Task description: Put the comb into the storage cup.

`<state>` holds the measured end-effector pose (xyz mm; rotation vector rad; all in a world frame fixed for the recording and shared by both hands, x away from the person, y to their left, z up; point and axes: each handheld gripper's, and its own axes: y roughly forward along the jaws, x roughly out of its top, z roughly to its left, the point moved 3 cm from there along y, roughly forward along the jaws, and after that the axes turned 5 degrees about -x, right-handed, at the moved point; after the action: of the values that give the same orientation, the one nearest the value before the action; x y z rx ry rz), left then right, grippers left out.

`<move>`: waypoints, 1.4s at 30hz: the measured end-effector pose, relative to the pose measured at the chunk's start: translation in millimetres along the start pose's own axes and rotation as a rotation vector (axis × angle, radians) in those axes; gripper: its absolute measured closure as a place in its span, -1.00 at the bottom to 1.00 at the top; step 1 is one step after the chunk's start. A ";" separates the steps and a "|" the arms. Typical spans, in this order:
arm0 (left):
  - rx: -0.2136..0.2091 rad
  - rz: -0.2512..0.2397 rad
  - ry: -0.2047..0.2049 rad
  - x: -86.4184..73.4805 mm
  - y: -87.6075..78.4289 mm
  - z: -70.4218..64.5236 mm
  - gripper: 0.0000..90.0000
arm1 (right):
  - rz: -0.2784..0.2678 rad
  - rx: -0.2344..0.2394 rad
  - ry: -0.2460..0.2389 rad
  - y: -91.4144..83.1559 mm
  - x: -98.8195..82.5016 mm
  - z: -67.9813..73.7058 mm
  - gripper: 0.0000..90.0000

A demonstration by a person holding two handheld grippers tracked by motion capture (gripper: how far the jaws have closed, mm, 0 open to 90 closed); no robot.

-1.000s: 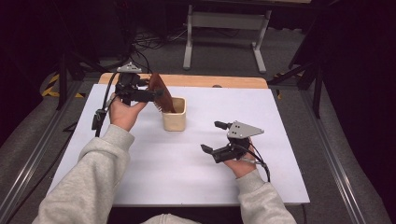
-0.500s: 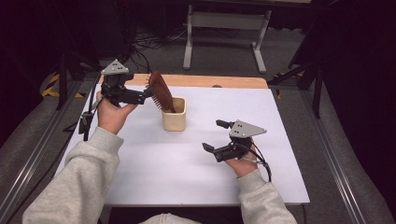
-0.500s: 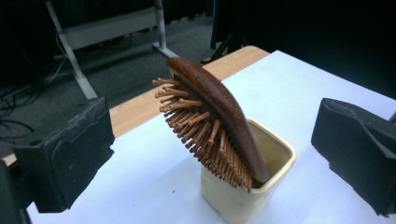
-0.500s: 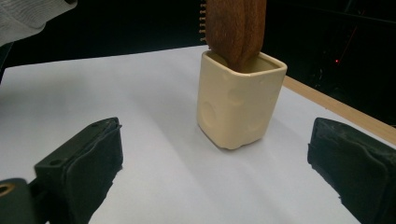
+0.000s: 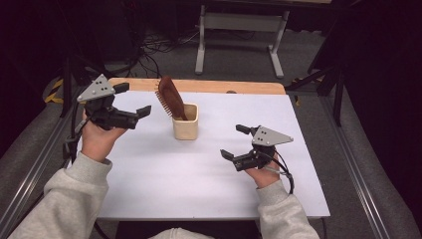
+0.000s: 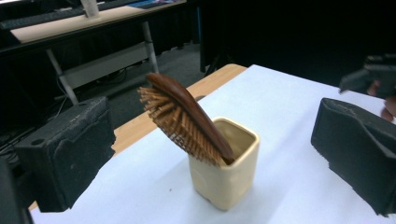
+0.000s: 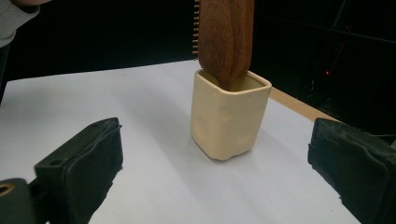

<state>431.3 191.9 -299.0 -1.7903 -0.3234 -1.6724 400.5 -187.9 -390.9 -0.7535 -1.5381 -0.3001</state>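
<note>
Hairbrush (image 5: pixel 169 97) stands in cup (image 5: pixel 186 127), beside left hand-held gripper (image 5: pixel 134 101).

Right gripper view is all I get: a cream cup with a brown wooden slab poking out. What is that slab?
Observer: It's a wooden hairbrush. It stands handle-down in the cup and leans on the rim, bristles facing downward.
Operator: Is anything holding it up?
Observer: No. The left claw is beside the cup, clear of the brush, with nothing between its jaws. They have just been opening.
Operator: What lies past the table?
Observer: A pale metal stand sits on the floor behind it.
</note>
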 end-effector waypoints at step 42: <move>-0.089 -0.006 -0.124 -147.9 -27.0 -20.1 -0.97 | 0.034 -0.040 0.019 -29.7 -28.2 -1.4 -0.94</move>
<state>376.9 237.2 -433.2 -1.9653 -0.3126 -1.6061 381.8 -218.7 -410.4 -0.8054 -1.5040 -0.3130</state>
